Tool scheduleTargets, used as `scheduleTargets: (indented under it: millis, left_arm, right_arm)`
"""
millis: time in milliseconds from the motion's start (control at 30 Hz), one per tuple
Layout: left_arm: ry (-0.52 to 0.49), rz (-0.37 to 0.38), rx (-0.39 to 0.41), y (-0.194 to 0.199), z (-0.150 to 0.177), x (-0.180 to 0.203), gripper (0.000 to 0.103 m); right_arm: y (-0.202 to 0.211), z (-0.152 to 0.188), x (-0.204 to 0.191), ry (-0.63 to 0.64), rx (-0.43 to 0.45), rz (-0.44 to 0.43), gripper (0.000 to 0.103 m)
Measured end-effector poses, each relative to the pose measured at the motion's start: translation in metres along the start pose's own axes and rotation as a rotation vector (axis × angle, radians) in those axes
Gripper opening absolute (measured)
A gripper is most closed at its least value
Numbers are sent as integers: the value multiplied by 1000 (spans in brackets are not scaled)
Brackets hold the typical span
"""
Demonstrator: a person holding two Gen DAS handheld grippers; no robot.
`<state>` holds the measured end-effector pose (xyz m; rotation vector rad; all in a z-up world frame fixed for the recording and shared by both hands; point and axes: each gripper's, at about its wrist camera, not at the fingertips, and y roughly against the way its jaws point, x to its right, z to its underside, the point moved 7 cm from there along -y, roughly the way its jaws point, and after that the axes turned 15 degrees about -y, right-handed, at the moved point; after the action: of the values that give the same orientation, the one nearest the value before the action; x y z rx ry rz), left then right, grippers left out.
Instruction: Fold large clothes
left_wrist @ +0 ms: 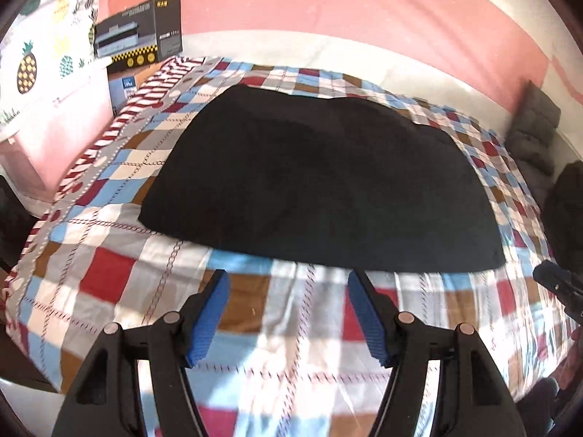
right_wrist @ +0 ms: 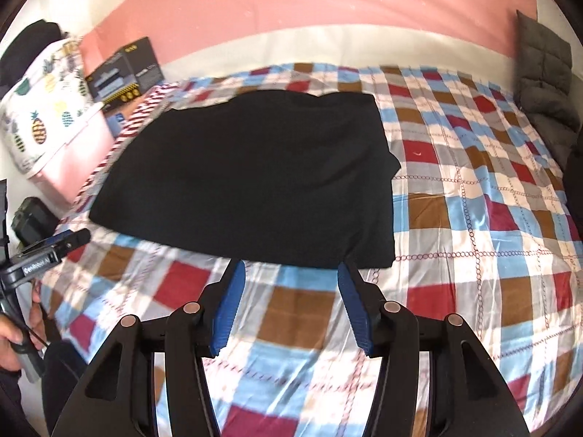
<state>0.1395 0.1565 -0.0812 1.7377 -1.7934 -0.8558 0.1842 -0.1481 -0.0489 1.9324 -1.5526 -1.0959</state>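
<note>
A black garment [left_wrist: 320, 178] lies flat, folded into a rough rectangle, on a checked bedsheet [left_wrist: 116, 266]. It also shows in the right wrist view [right_wrist: 255, 171]. My left gripper [left_wrist: 288, 280] is open and empty, hovering just short of the garment's near edge. My right gripper [right_wrist: 289, 271] is open and empty, its fingertips at the garment's near right edge. The left gripper shows at the left of the right wrist view [right_wrist: 69, 240]. The right gripper's tip shows at the right edge of the left wrist view [left_wrist: 557, 280].
A dark printed box [left_wrist: 138, 32] stands at the far left of the bed beside a pineapple-print pillow [left_wrist: 40, 47]. A grey quilted cushion [right_wrist: 546, 83] leans at the far right. A pink wall [right_wrist: 291, 3] runs behind the bed.
</note>
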Motion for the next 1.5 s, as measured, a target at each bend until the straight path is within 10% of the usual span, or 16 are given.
scheduleTargets:
  millis: [467,1500]
  left_arm:
    - [-39,-1,47,85,35,49,69]
    - [-53,-11,6,96,59,54,69]
  right_arm:
    - [78,50,-34,79,66,-23,54]
    - [85,75,-41,104,48,-2,54]
